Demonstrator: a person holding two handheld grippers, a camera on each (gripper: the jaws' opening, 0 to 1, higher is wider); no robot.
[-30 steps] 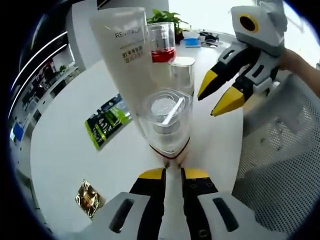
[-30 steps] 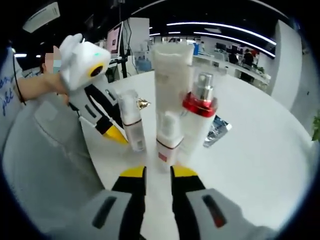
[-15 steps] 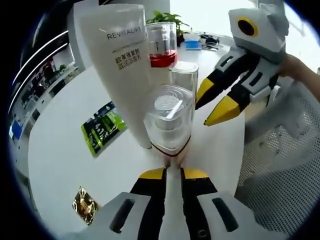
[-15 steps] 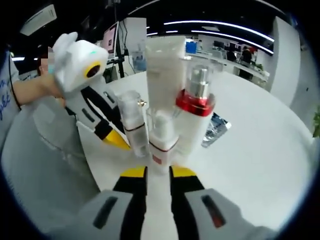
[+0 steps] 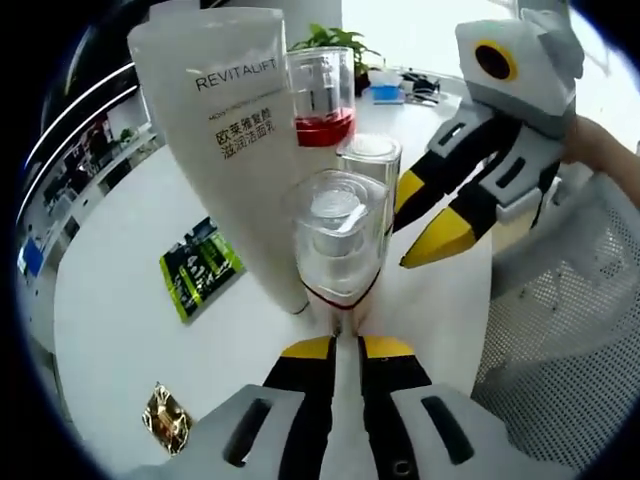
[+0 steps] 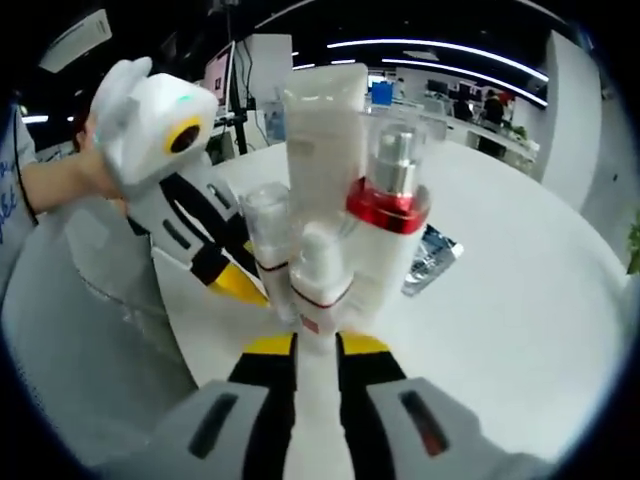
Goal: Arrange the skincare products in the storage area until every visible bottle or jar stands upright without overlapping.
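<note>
Left gripper view: green sachet (image 5: 200, 281), gold packet (image 5: 166, 417)

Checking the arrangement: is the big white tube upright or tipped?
Upright: the white tube stands cap-down on the table, beside the red-collared bottle.

Light: bright and even in both views — ceiling strip lights (image 6: 440, 50) glow overhead.
Glare: window (image 5: 440, 30) behind blown out white.
Shadows: soft, faint on the white table (image 5: 120, 300).
Distortion: strong fisheye bending at edges — centre sharp, near objects slightly soft.
</note>
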